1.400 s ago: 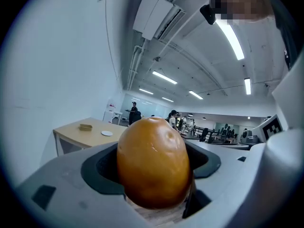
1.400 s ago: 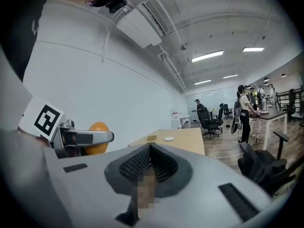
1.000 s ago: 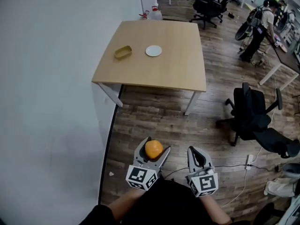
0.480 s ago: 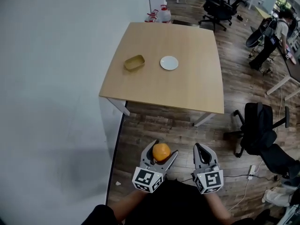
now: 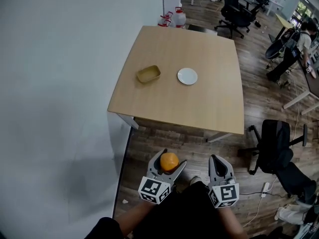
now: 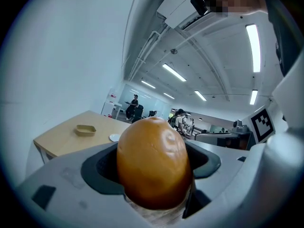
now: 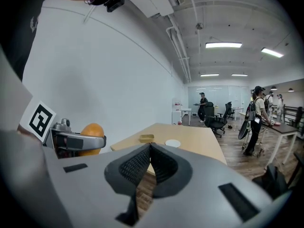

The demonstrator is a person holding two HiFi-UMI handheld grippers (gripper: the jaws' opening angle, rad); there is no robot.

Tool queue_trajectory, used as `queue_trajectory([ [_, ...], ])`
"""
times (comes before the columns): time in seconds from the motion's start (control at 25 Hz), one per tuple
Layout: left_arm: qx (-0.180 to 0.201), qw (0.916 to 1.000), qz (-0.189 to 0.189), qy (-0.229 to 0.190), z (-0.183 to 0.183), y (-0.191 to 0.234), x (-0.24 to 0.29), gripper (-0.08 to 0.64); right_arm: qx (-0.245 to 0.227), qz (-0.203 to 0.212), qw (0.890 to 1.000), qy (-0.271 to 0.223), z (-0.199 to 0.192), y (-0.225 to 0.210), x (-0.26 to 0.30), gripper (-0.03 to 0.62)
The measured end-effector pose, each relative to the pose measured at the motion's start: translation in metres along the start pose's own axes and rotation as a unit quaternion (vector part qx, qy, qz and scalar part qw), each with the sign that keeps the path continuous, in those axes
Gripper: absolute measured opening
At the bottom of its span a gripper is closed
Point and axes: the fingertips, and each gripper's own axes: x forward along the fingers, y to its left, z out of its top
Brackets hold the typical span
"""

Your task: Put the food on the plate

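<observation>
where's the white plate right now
In the head view, the white plate sits on the wooden table, just right of the tan dish, far ahead of the left gripper that holds the orange food.

Light wooden table on white legs against the pale wall, small white plate near its middle, shallow tan dish just left of it

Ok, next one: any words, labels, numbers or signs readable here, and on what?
No readable text anywhere.
Left marker cube and right marker cube: black-and-white square patterns only, no letters.
Orange food in the left jaws: no print.
Jugs beyond the table: any label too small to read.
</observation>
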Motion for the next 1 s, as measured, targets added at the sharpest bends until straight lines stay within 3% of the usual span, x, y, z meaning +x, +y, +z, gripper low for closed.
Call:
queue_trajectory([
  [0.2,-0.016,0.9994,0.029,-0.005,0.005,0.028,-0.002,0.348,0.002,-0.009,1.000,-0.008,0.011,-0.013,0.020,0.060],
  [0.4,0.000,0.9993,0.038,-0.002,0.014,0.043,0.015,0.348,0.007,0.005,1.000,-0.019,0.019,-0.024,0.050,0.060],
  [0.68,0.010,0.9963,0.084,-0.018,0.041,0.074,0.049,0.348,0.015,0.034,0.999,-0.014,0.021,-0.052,0.105,0.060],
  [0.84,0.005,0.9947,0.102,0.006,0.041,0.090,0.074,0.348,0.022,0.049,0.998,-0.016,0.033,-0.066,0.134,0.060],
  [1.0,0.013,0.9954,0.092,0.022,0.042,0.097,0.117,0.348,0.024,0.060,0.998,-0.020,0.044,-0.086,0.162,0.060],
])
